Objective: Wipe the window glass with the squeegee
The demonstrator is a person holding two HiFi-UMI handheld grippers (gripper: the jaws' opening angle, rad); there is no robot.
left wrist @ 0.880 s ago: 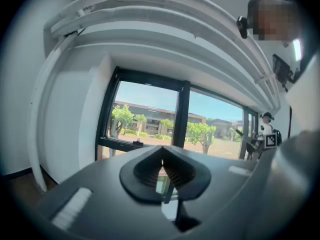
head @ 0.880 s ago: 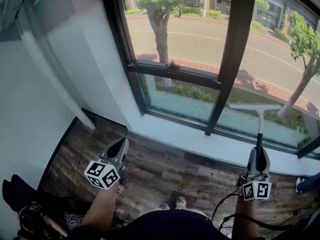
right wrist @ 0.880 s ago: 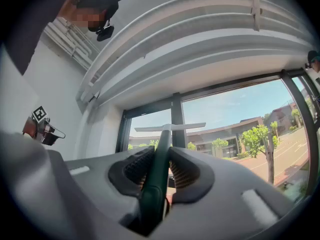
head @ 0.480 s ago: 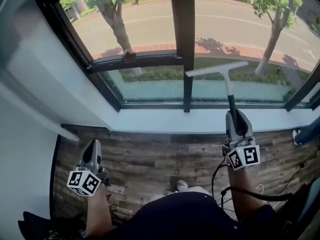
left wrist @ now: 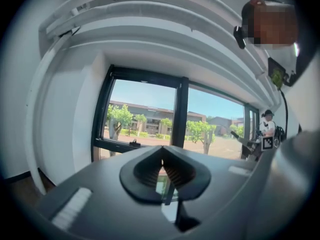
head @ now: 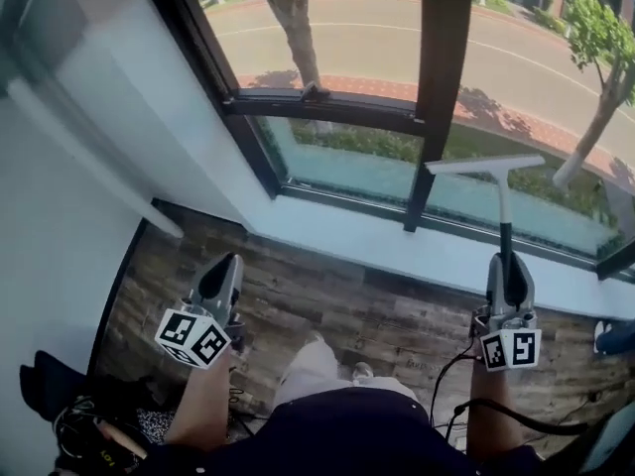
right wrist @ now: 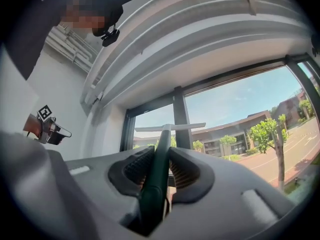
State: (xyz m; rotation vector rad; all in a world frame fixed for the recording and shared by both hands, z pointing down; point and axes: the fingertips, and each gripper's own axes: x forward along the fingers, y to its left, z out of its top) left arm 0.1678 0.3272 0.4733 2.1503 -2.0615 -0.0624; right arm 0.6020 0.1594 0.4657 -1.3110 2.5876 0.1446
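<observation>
The window glass is faced from close by; the squeegee is held upright before the right pane, blade uppermost, seemingly readied for a stroke; its handle is clamped in the right tongs; the left tongs, pressed together empty, are held low, out of the way.

no readable text, no legible numbers

The squeegee has a dark green handle, with a white shaft and blade. The left hand-held gripper and the right hand-held gripper are grey with black ribbed pads, and each bears black square markers on white. The window frame is black and the sill is white. The floor shows a brown wood-plank grain.
</observation>
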